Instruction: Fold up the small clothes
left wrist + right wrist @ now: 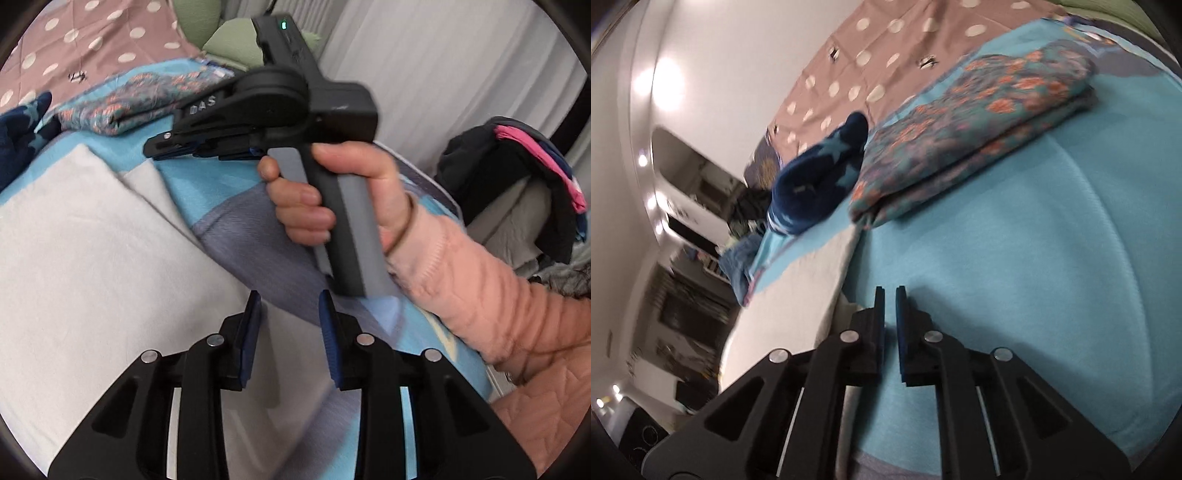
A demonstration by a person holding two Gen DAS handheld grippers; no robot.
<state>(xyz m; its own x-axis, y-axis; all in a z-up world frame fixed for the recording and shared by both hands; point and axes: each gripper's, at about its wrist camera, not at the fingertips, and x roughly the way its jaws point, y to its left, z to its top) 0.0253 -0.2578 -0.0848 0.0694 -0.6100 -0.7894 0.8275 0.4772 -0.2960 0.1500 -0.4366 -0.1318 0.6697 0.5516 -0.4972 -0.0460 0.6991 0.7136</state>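
A white cloth (85,236) lies flat on the blue and grey blanket (236,236); it also shows in the right wrist view (801,291). My left gripper (290,306) is open and empty above the cloth's right edge. My right gripper (890,291) is nearly shut and holds nothing, above the blanket (1015,258) beside the cloth's edge. In the left wrist view the right gripper (159,146) hangs above the blanket, held by a hand in a pink sleeve. A folded floral garment (967,129) and a navy star-patterned garment (820,173) lie further back.
A brown polka-dot quilt (886,48) covers the bed beyond the blanket. A pile of dark and pink clothes (517,173) sits on a chair at the right. White curtains (424,66) hang behind. Green pillows (229,44) lie at the back.
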